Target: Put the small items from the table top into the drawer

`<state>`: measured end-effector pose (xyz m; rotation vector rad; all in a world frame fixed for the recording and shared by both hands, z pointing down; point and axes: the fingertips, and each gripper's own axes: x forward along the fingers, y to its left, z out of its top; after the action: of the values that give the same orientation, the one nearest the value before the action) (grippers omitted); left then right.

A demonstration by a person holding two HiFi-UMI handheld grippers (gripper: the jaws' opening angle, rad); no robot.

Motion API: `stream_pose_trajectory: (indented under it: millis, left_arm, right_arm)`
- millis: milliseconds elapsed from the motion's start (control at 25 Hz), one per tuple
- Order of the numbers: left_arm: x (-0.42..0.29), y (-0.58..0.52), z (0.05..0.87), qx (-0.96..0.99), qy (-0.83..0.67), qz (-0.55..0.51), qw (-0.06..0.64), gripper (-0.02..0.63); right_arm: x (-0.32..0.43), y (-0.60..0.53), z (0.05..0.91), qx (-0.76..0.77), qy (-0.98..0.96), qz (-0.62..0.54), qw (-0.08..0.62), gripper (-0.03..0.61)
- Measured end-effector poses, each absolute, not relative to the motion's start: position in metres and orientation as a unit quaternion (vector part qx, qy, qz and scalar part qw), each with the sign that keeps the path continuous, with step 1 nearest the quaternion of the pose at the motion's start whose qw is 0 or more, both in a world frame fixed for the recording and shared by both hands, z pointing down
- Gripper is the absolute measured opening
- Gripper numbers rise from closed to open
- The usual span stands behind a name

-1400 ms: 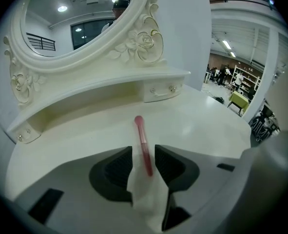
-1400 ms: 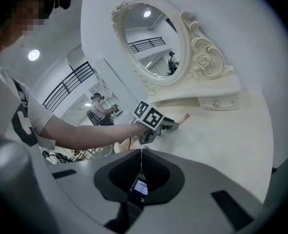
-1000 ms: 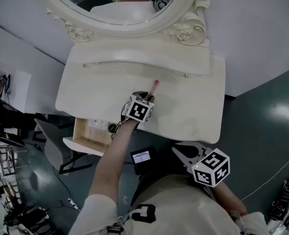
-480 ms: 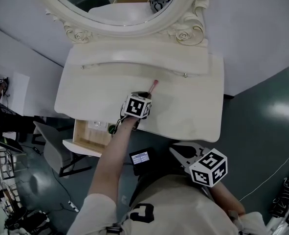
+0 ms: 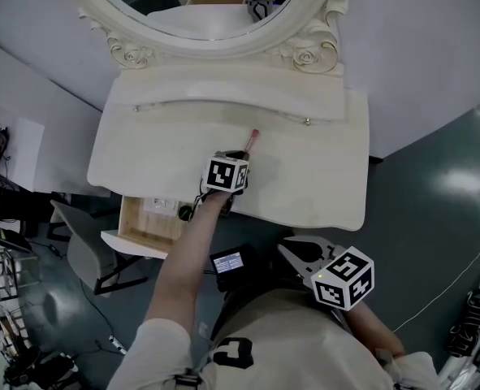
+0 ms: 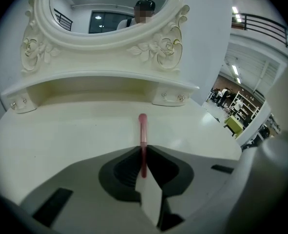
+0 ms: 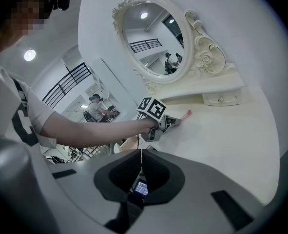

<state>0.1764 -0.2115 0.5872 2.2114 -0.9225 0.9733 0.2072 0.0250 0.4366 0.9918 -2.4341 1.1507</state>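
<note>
Left gripper (image 6: pixel 143 152): we find its jaws drawn in narrow and clamped on the near end of a thin pink stick (image 6: pixel 143 126). In the left gripper view both pads press on the stick from either side, and a good part of its length runs out ahead of them. We record the long axis as in line with the jaws, running front to back across the table (image 5: pixel 321 185). The rounded free end points away from the person, towards the raised shelf (image 5: pixel 223 108) under the mirror (image 5: pixel 215 31). In the head view it leans slightly to the right of straight ahead. The stick is over the middle of the table top, well short of the shelf. We cannot tell whether its free end touches the surface or sits just above it.

Right gripper (image 7: pixel 140 152): jaws closed together with nothing between them. It hangs off the table, in front of the front edge on the right, close to the person's body and well apart from the stick.

Drawer (image 5: pixel 142 222): pulled out at the front left of the table, below the top, its wooden inside showing. It sits just left of the person's left forearm (image 5: pixel 187 258), which reaches over the front edge. We cannot make out its contents.
</note>
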Motion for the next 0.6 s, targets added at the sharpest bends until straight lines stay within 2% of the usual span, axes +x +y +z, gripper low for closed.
stream_pose_trajectory:
  millis: [600]
  left_arm:
    - [0.117,-0.173,0.528,0.84,-0.376,0.291,0.263,0.087]
  right_arm:
    - [0.161,0.027,0.423,0.319,-0.858,0.373,0.153,0.028]
